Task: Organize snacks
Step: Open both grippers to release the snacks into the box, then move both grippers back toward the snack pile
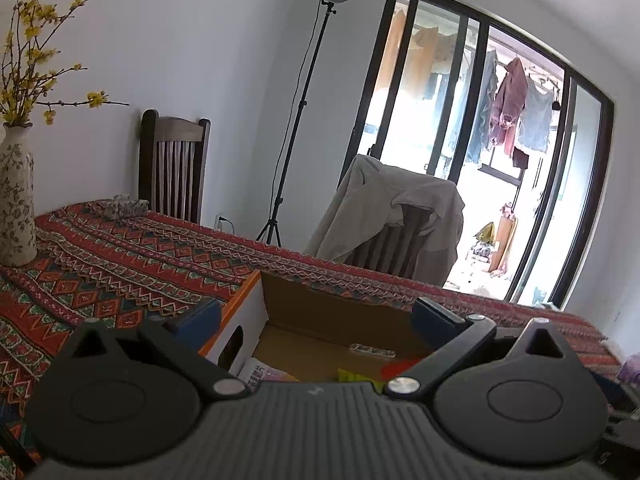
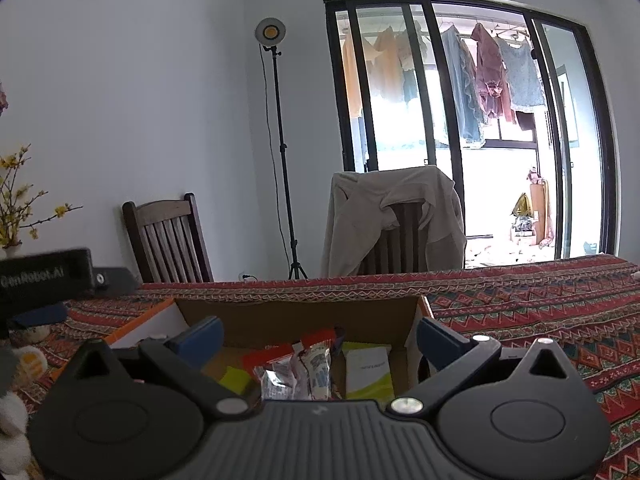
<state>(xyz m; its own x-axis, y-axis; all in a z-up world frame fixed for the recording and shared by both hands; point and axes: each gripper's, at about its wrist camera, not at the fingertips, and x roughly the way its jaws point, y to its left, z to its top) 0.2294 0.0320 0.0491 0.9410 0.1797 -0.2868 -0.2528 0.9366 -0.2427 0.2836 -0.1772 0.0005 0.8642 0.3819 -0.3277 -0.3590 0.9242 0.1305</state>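
Snack packets (image 2: 296, 368) fill the cardboard box (image 2: 280, 316); I hold both claws, left (image 1: 316, 316) and right (image 2: 320, 336), spread and empty, judging the next pick should come straight down.

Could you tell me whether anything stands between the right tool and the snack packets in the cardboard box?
Nothing visible does. The right tool stands open above the cardboard box, whose top is open, and the snack packets lie exposed just below and between its fingers.

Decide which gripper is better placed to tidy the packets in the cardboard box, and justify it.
Probably right: the right gripper looks squarely into the cardboard box at the snack packets, jaws open. The left gripper sits toward the box's left wall.
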